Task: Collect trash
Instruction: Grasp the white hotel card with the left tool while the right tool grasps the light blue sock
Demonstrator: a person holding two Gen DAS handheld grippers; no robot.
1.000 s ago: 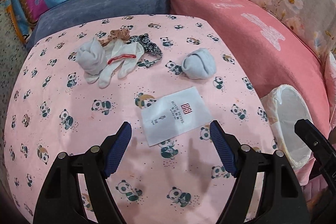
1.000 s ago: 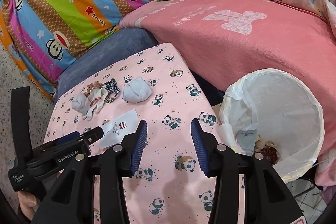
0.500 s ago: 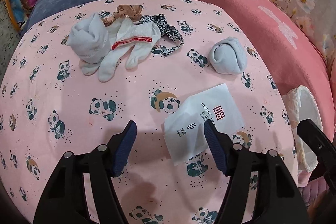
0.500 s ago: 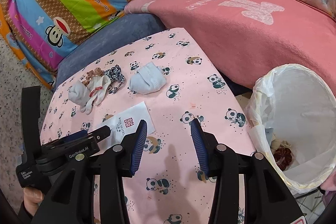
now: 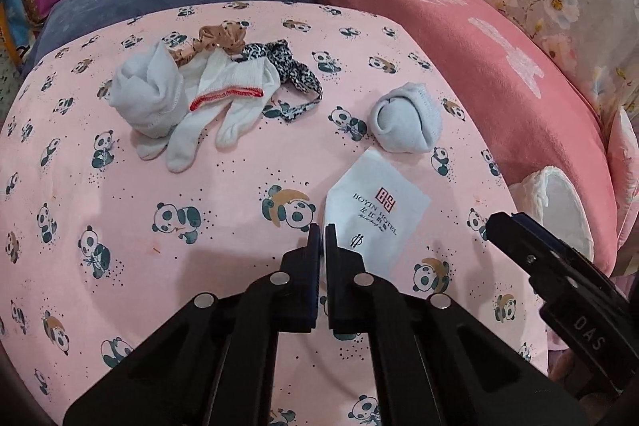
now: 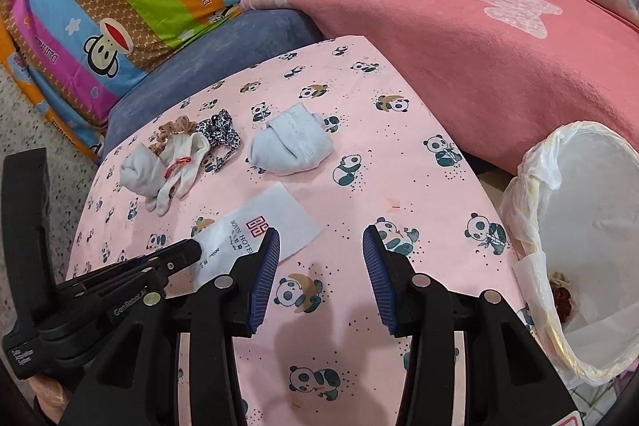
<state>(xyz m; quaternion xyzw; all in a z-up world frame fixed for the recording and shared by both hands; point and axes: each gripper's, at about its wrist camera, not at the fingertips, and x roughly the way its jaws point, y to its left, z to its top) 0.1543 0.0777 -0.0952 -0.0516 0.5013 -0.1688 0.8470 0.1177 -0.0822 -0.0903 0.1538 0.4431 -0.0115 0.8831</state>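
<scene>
Gripping the near left corner of the white paper packet, the left gripper has just clamped its jaws down; the two blue pads stand face to face with only a thin slit between them, and the packet's edge runs into that slit. Most of the packet fans out ahead and to the right of the fingertips, its red square logo and printed lines facing up, lying on the pink panda sheet. In the right wrist view the same packet lies just ahead and to the left of the right gripper, with the left gripper's black tip on the packet's left end.

The right gripper's jaws stand partly apart with nothing between them, only panda sheet below. Its left finger overlaps the packet's near edge in the picture; whether it touches cannot be told.

Farther beyond the left fingertips: a rolled pale blue sock just past the packet's far corner, and up to the left a heap of white socks, a tan scrunchie and a leopard-print hair band.

Off to the right of the right fingers, beside the sheet's edge, stands the bin with a white liner; some brown scraps lie at its bottom. A pink blanket lies behind it.
</scene>
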